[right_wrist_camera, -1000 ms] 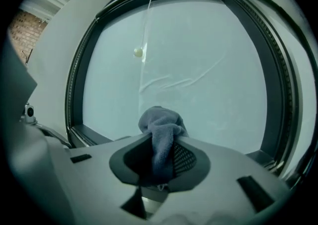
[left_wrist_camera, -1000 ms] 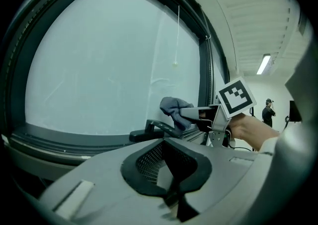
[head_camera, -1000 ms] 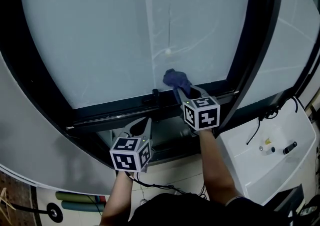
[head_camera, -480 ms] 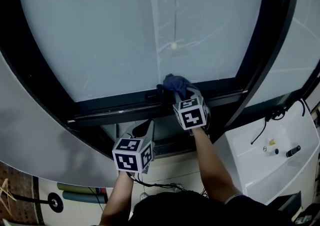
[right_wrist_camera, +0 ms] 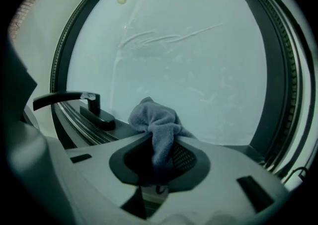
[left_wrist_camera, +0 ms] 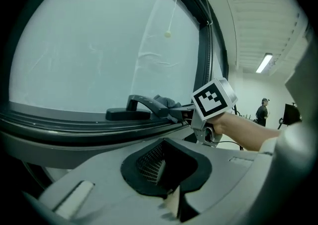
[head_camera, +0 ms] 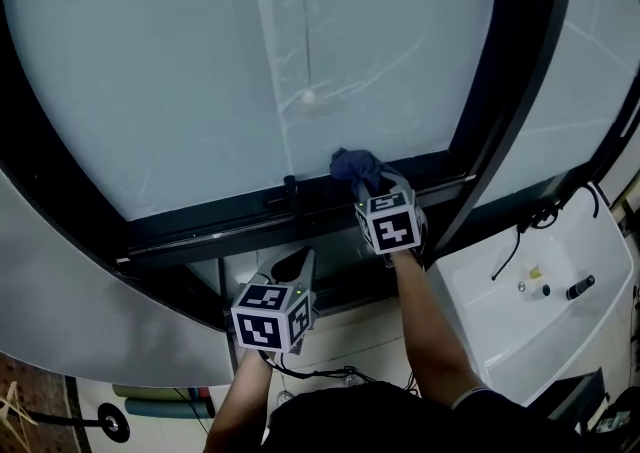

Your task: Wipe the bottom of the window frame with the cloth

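My right tool [head_camera: 371, 184] clenches the cloth [head_camera: 352, 165] at the bottom frame rail [head_camera: 200, 229]. My left tool [head_camera: 297, 263] is closed and empty. I should press the cloth flat and stroke along the rail, clear of the handle [head_camera: 290, 189].

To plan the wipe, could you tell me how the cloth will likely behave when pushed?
The cloth bunches in soft folds at the right gripper, so it is probably floppy and light. Its fuzzy pile would likely drag, not slide, along the frame.
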